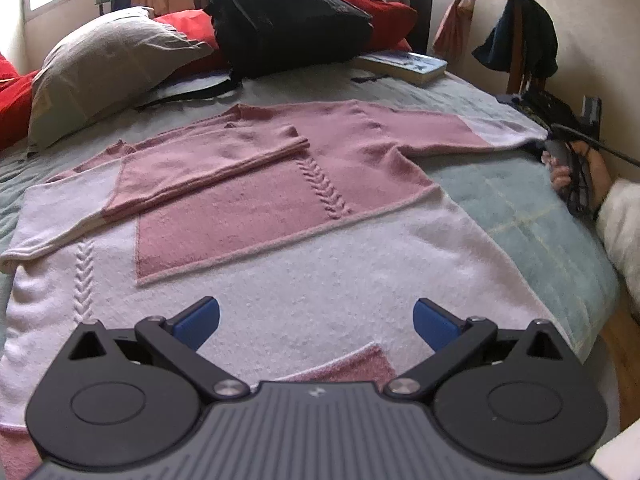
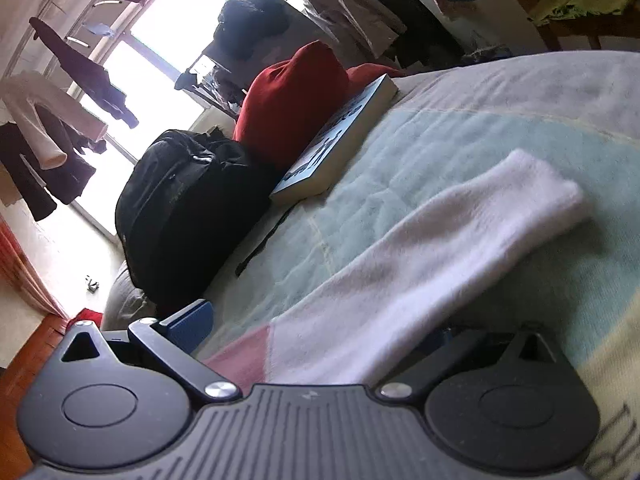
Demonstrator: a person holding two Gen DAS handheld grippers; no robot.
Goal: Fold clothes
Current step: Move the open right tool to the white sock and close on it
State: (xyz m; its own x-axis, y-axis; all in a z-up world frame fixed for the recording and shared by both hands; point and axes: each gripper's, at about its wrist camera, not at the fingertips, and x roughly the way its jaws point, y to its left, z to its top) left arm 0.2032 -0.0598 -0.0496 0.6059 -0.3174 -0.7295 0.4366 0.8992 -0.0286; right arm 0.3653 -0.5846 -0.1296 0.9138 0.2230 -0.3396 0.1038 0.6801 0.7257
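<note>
A pink and white knit sweater (image 1: 248, 200) lies flat on the bed, its left sleeve folded across the chest and its right sleeve (image 1: 460, 132) stretched out to the right. My left gripper (image 1: 316, 322) is open and empty just above the white hem. My right gripper (image 1: 554, 140) is at the cuff of the right sleeve at the bed's right edge. In the right wrist view the white sleeve (image 2: 420, 248) lies between the wide-apart fingers of the right gripper (image 2: 320, 320); the right finger is hidden under the cloth.
A black backpack (image 1: 280, 16), a book (image 1: 404, 66), a grey pillow (image 1: 104, 64) and red cushions (image 1: 376, 12) sit at the bed's far end. A chair with dark clothes (image 1: 524, 36) stands by the right wall. The bed's right edge drops to a wooden floor (image 1: 624, 344).
</note>
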